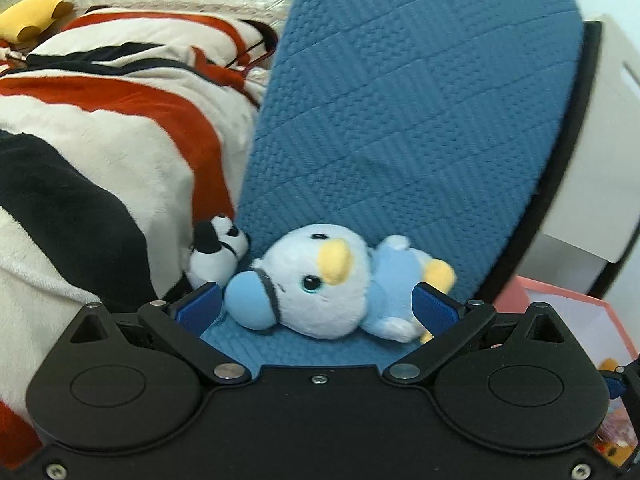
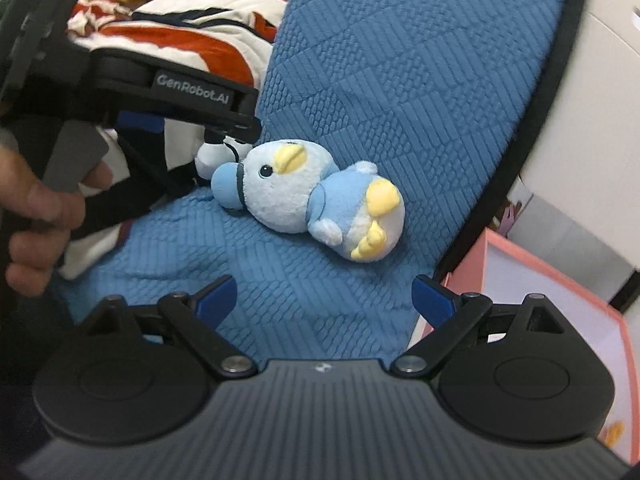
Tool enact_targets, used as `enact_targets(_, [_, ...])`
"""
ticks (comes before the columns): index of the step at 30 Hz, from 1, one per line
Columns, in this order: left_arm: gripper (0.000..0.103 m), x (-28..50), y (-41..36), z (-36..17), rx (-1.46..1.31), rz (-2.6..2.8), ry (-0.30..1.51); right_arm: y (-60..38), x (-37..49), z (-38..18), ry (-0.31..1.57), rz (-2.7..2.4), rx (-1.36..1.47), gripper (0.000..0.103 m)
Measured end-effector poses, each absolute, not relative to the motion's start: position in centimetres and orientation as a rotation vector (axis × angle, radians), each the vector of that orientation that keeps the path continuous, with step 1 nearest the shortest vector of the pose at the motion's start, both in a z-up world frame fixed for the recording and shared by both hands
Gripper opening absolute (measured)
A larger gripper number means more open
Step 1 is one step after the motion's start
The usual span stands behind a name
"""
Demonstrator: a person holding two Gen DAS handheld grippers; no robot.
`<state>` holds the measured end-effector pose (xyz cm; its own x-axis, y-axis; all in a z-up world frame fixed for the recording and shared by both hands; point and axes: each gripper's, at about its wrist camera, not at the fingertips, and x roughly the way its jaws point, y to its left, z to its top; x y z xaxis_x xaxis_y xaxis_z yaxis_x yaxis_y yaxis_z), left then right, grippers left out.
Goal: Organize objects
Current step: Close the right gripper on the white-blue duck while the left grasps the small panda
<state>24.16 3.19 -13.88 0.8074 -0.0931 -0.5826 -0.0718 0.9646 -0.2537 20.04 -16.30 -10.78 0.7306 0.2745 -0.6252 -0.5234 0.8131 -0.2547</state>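
A light blue and white plush bird (image 1: 320,284) (image 2: 304,196) with a yellow beak lies on its side on the blue quilted chair seat (image 2: 280,280). A small panda plush (image 1: 216,256) sits just beside its head, against the striped blanket. My left gripper (image 1: 316,304) is open, its blue fingertips on either side of the bird, not closed on it. In the right wrist view the left gripper's body (image 2: 192,92) hangs over the panda. My right gripper (image 2: 324,296) is open and empty, a little in front of the bird.
A red, white and black striped blanket (image 1: 100,140) is heaped to the left, with a yellow plush (image 1: 32,16) behind it. The blue chair back (image 1: 420,100) rises behind. A pink box (image 2: 560,300) holding small toys stands at the right, beside white furniture (image 1: 600,160).
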Motion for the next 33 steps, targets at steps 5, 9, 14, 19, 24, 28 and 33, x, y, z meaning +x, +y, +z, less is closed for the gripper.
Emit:
enact_targets(5, [0.098, 27.0, 4.2, -15.1, -0.241, 0.044, 0.657, -14.0, 22.5, -12.2, 0.587, 0.453, -0.563, 0.096])
enact_targets(9, [0.096, 29.6, 5.4, -16.0, -0.235, 0.095, 0.678, -12.0, 24.9, -13.6, 0.575, 0.487, -0.693, 0.095])
enact_targets(14, [0.092, 32.7, 6.7, -17.1, -0.242, 0.114, 0.717, -9.8, 27.7, -15.8, 0.568, 0.507, -0.876, 0.095])
enact_targets(19, [0.087, 35.0, 7.1, -18.2, -0.230, 0.108, 0.752, -7.9, 29.6, -17.3, 0.537, 0.544, -1.007, 0.095])
enact_targets(24, [0.083, 36.8, 7.1, -19.2, -0.218, 0.113, 0.784, -6.2, 30.6, -19.0, 0.475, 0.606, -1.163, 0.095])
enact_targets(28, [0.077, 38.2, 7.5, -20.1, -0.215, 0.119, 0.815, -5.2, 31.5, -20.5, 0.451, 0.615, -1.262, 0.095])
enact_targets(33, [0.072, 39.2, 7.3, -20.7, -0.180, 0.127, 0.823, -4.0, 32.3, -22.2, 0.435, 0.559, -1.345, 0.095])
